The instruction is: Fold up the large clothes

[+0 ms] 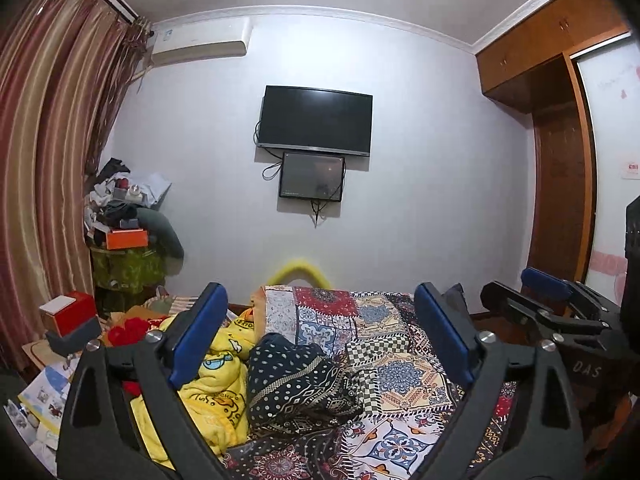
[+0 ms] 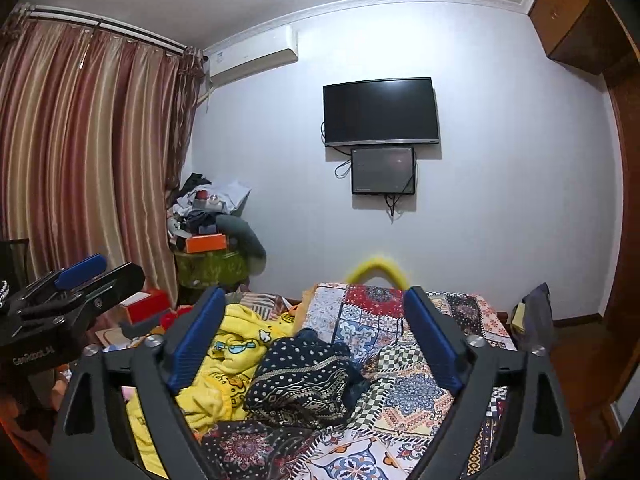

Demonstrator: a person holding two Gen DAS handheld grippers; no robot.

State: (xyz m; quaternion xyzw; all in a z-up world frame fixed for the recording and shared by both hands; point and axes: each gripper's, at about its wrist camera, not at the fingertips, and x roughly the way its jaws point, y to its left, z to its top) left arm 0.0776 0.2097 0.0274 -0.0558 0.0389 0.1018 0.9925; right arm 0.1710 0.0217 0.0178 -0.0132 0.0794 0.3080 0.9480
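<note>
1. Dark navy cloth printed with white dots and pale geometric bands, the crumpled navy garment point(image 1: 298, 384), lies in a soft heap on the bed, between the spread fingers in both wrist views.
2. Just to its left a fleecy yellow blanket with cartoon duck prints point(image 1: 216, 376) is bunched in thick folds, touching the garment.
3. Under both lies a thin patchwork bedspread point(image 1: 384, 344) of red, blue, cream and checkered squares, mostly flat with a few ripples.
4. The left gripper point(image 1: 320, 334), black angular plastic with ribbed blue pads, is released: its jaws stand wide apart above the bed, with nothing pressed between them.
5. The right gripper point(image 2: 316, 330), of the same build, also hangs wide open and empty over the garment; each gripper shows at the edge of the other's view.
6. A pale smooth wall carries a flat black television point(image 1: 316, 120) with a smaller dark screen point(image 1: 312, 176) just below it and a white air conditioner point(image 1: 200, 42) near the ceiling.
7. Glossy striped red-and-gold curtains point(image 1: 52, 168) hang at the left, beside a cluttered pile of boxes and clothes point(image 1: 128, 216); a brown wooden wardrobe point(image 1: 532, 52) stands at the right.
</note>
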